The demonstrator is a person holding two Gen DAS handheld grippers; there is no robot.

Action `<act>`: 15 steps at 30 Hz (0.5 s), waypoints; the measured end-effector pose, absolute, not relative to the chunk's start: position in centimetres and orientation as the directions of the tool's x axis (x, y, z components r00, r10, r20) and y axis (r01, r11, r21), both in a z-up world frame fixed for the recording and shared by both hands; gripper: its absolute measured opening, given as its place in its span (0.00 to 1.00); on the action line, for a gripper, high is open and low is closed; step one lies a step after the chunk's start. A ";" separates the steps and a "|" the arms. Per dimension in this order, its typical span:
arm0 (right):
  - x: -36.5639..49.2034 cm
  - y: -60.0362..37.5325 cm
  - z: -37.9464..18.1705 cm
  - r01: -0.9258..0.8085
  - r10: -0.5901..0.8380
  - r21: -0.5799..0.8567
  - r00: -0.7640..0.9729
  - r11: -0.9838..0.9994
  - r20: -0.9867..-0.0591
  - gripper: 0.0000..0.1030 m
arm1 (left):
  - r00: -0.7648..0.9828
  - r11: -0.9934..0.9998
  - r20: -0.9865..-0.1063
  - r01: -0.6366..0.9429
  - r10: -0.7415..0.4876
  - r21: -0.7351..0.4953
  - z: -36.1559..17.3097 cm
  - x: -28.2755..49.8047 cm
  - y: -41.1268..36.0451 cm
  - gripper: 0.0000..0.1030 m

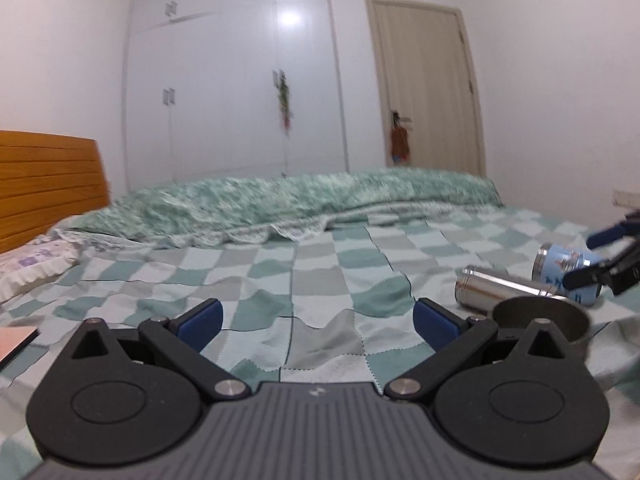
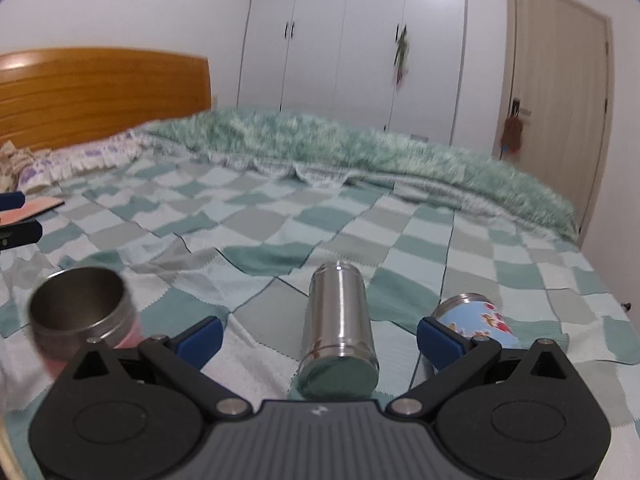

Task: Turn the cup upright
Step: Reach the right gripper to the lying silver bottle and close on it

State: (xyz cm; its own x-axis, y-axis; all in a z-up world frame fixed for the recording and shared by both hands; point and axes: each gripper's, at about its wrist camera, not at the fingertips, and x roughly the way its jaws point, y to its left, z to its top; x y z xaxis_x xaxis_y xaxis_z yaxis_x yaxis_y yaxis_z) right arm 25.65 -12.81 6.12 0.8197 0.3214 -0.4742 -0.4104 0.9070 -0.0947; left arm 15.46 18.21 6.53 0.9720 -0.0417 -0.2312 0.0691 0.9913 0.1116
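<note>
Lying sideways at six o'clock between the right gripper's (image 2: 318, 336) released jaws, the polished steel cylindrical cup (image 2: 340, 320) may roll on the soft checkered green bedspread (image 2: 280, 216); the left gripper (image 1: 318, 322) gapes, empty.

A green-and-white checkered bedsheet (image 2: 280, 216) covers the bed, with an orange wooden headboard (image 2: 100, 92) and white wardrobe (image 2: 352, 40) behind.

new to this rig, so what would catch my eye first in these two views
Three cups on the checked bedspread: a plain steel cup lying on its side between the open right hand-held gripper's fingers, a blue patterned cup tipped over at its right, and an upright steel cup to the left.
</note>
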 end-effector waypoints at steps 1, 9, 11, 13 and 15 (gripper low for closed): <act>26.6 -12.5 6.2 -0.411 0.317 -0.097 0.814 0.906 -0.487 1.00 | 0.967 0.989 -0.250 0.085 -0.053 0.119 6.4 16.4 18.3 1.00; 32.5 -10.9 5.6 -0.433 0.292 -0.111 0.755 0.895 -0.587 0.90 | 0.921 0.978 -0.373 0.169 -0.113 0.123 5.3 22.4 18.6 1.00; 33.6 -10.6 5.3 -0.428 0.281 -0.109 0.743 0.897 -0.607 0.89 | 0.902 0.973 -0.408 0.202 -0.139 0.115 5.0 23.6 18.5 1.00; 34.5 -10.3 4.7 -0.431 0.273 -0.113 0.731 0.895 -0.625 0.87 | 0.884 0.966 -0.440 0.230 -0.157 0.117 4.8 24.7 18.3 1.00; 35.3 -9.9 4.2 -0.435 0.266 -0.118 0.720 0.893 -0.641 0.83 | 0.871 0.961 -0.463 0.248 -0.165 0.123 4.5 25.4 18.1 1.00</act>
State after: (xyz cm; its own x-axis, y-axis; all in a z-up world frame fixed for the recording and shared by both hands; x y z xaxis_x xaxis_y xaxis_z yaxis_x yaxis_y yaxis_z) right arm 35.26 -9.92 4.22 0.7201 0.2657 -0.6410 -0.4346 0.8929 -0.1181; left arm 25.43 18.11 4.50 0.8710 -0.1652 -0.4626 0.2477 0.9610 0.1231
